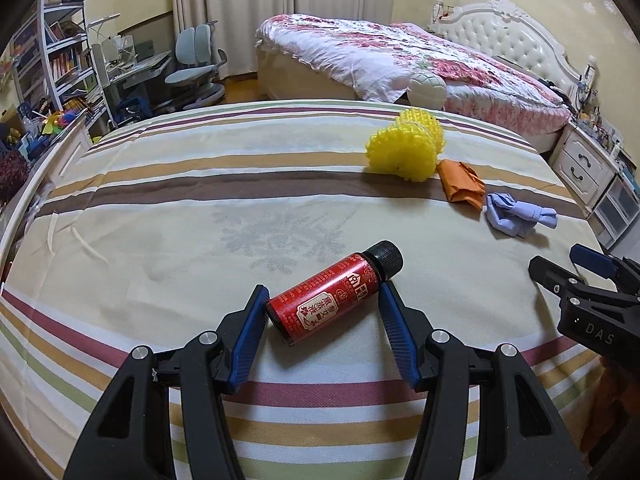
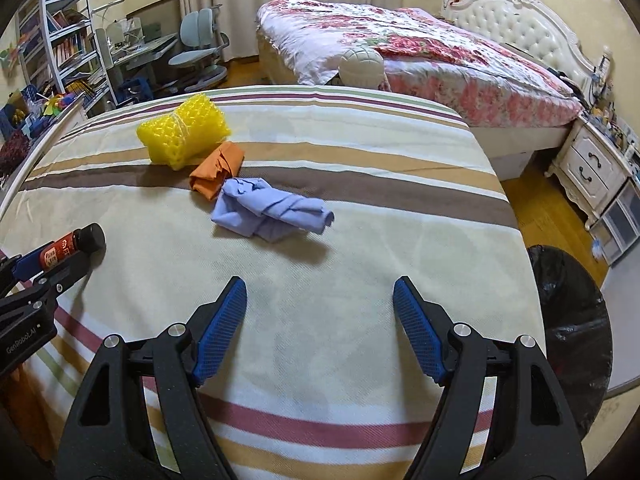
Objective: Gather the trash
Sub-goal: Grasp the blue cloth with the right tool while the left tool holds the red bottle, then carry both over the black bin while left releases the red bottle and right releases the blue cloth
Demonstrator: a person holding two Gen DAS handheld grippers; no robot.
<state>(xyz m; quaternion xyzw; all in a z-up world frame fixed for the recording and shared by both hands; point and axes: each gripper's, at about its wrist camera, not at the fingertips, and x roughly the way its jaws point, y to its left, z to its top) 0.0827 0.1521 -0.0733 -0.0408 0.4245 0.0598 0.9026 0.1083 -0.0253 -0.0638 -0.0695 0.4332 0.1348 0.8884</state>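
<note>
Black-lined bin [image 2: 568, 320] interior unseen; left gripper [image 1: 324, 300] clamps red bottle [image 1: 332, 296], right gripper [image 2: 320, 304] gapes empty.

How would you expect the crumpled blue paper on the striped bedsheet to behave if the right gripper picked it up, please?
The blue paper is twisted and creased, so it probably crushes further under the pads. It looks light for its size and unlikely to slip. Being irregular, it should not roll on the bedsheet.
</note>
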